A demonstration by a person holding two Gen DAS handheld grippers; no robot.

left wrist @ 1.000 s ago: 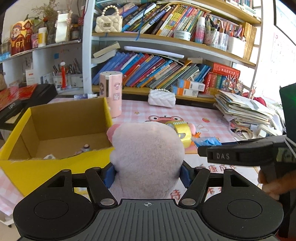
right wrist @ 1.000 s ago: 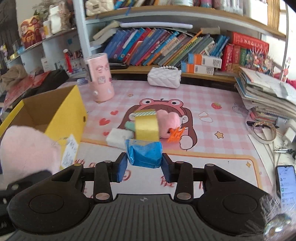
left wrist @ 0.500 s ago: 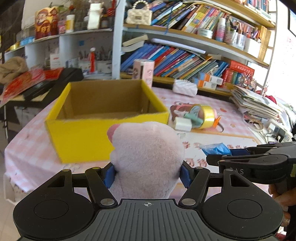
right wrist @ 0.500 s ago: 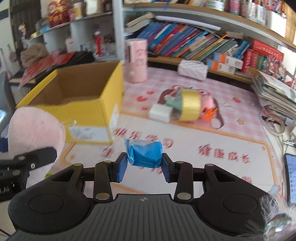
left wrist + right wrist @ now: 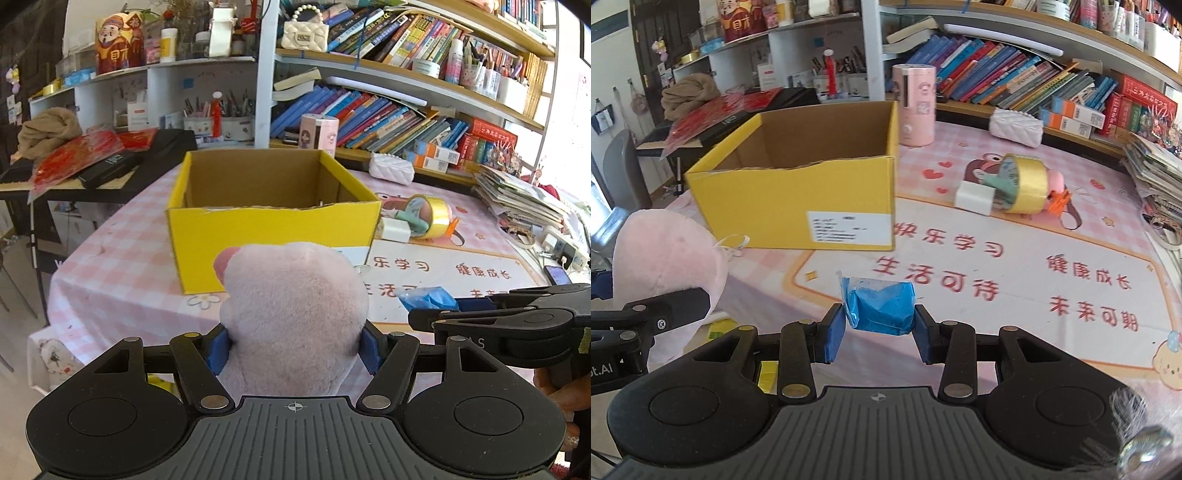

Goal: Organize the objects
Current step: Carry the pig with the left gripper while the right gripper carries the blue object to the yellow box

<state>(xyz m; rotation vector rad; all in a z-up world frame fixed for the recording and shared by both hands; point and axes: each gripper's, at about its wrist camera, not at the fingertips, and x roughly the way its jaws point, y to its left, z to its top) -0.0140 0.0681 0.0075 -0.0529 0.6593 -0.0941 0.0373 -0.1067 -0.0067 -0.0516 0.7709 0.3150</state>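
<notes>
My left gripper is shut on a pink plush toy, held in the air in front of the open yellow cardboard box. The same plush toy shows at the left of the right wrist view. My right gripper is shut on a small blue plastic packet, above the printed table mat and to the right of the yellow box. In the left wrist view the right gripper reaches in from the right with the blue packet. Most of the box's inside is hidden.
A gold tape roll, a white block and an orange clip lie together on the mat. A pink canister and a white quilted pouch stand behind. Bookshelves line the back; stacked papers sit right.
Both grippers have drawn back from the table with their objects still held. The yellow box and the tape cluster now look farther away and more of the table front shows.
</notes>
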